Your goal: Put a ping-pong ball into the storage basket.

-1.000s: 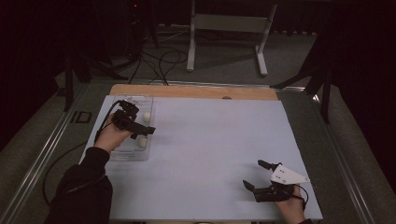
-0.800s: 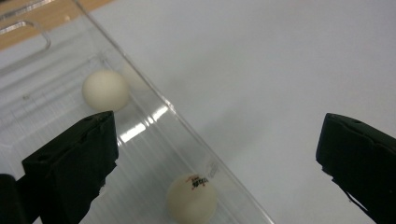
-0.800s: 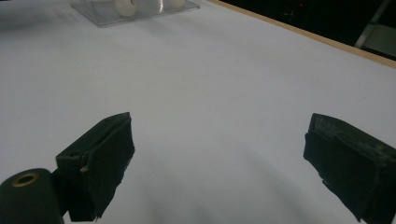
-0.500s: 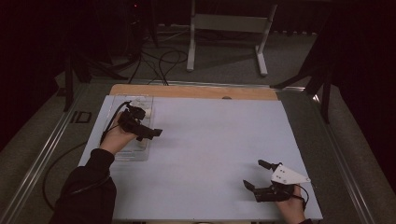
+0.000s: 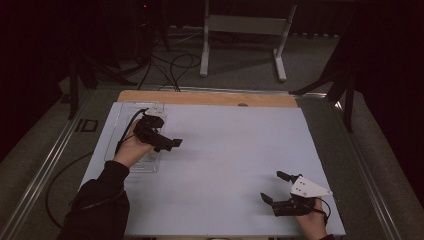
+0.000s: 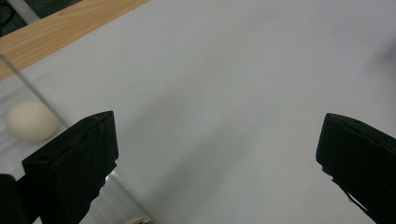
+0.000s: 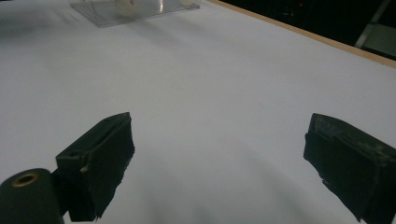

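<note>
A clear plastic tray [image 5: 121,118] lies at the left side of the white mat [image 5: 235,145]. My left gripper [image 5: 163,136] hovers over the tray's right edge, open, its jaws aimed out over the mat. In the left gripper view its jaws [image 6: 215,158] stand wide apart with nothing between them, and a cream ball [image 6: 30,120] rests in the tray behind the left jaw. My right gripper [image 5: 272,186] sits low at the mat's near right, open and empty [image 7: 224,168]. Far across the mat it sees the tray [image 7: 140,11] with a pale ball [image 7: 124,5] inside.
A wooden strip [image 5: 210,98] borders the mat's far edge. Metal rails [image 5: 47,165] run along the table's sides. A white stand [image 5: 245,30] and cables [image 5: 165,65] are on the floor beyond the table.
My left hand and gripper have shifted slightly right over the tray, so the jaws now point out over the bare mat. The right gripper has stayed put.
</note>
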